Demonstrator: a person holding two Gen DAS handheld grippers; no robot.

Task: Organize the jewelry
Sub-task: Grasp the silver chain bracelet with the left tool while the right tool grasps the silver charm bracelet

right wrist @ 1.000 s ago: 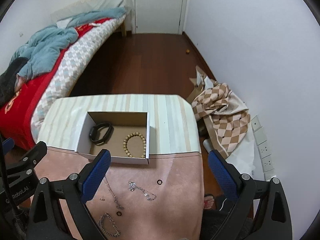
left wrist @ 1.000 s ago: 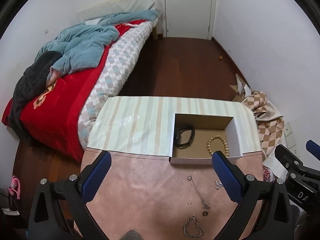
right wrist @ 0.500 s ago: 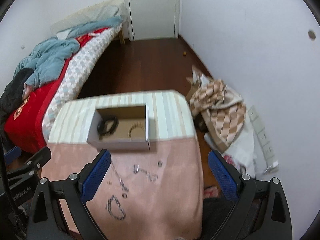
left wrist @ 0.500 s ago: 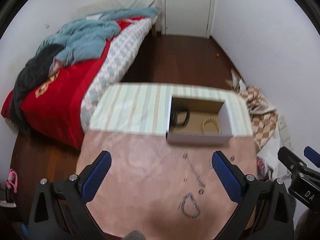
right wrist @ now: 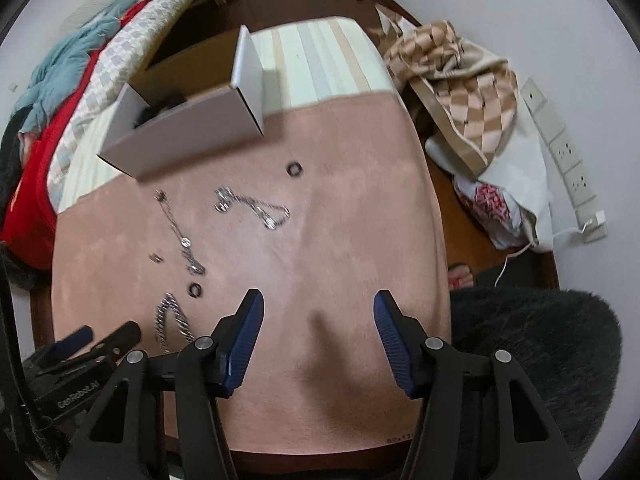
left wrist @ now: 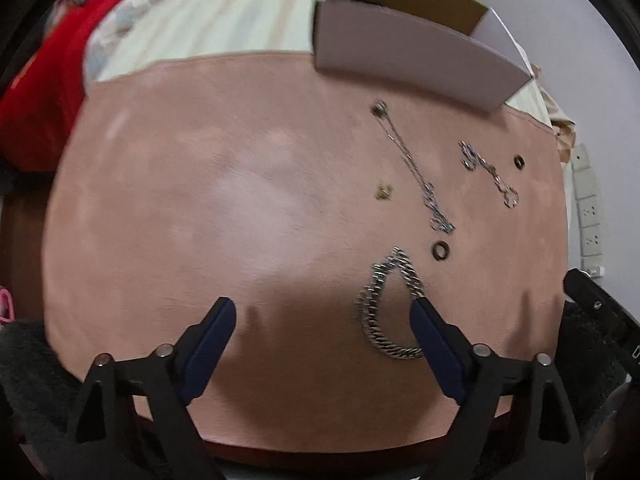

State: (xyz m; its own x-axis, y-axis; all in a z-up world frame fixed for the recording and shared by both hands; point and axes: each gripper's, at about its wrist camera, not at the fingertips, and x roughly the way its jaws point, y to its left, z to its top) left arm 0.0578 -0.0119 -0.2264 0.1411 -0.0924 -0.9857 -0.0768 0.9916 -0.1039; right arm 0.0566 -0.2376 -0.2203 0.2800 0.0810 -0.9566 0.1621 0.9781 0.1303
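Note:
Jewelry lies loose on a pink mat [left wrist: 200, 200]. A thick silver chain bracelet [left wrist: 380, 304] lies just ahead of my left gripper [left wrist: 324, 312], touching its right finger; it also shows in the right wrist view [right wrist: 170, 320]. Further off lie a dark ring [left wrist: 441, 249], a thin silver necklace [left wrist: 416, 172], a sparkly chain [left wrist: 488, 172], a second dark ring [left wrist: 519, 161] and a small gold earring [left wrist: 385, 191]. The white cardboard box [left wrist: 408, 56] stands at the mat's far edge. Both grippers are open and empty. My right gripper [right wrist: 320, 320] hovers over bare mat.
A striped cloth [right wrist: 320, 60] covers the table's far part. A bed with a red blanket [right wrist: 36, 152] stands on the left. A checked cloth [right wrist: 460, 80], a bag and wall sockets [right wrist: 568, 160] are on the right. A dark fuzzy chair [right wrist: 540, 360] is near right.
Both grippers have dropped down and tilted close to the mat. The jewelry now looks large and near. The box interior is largely out of sight.

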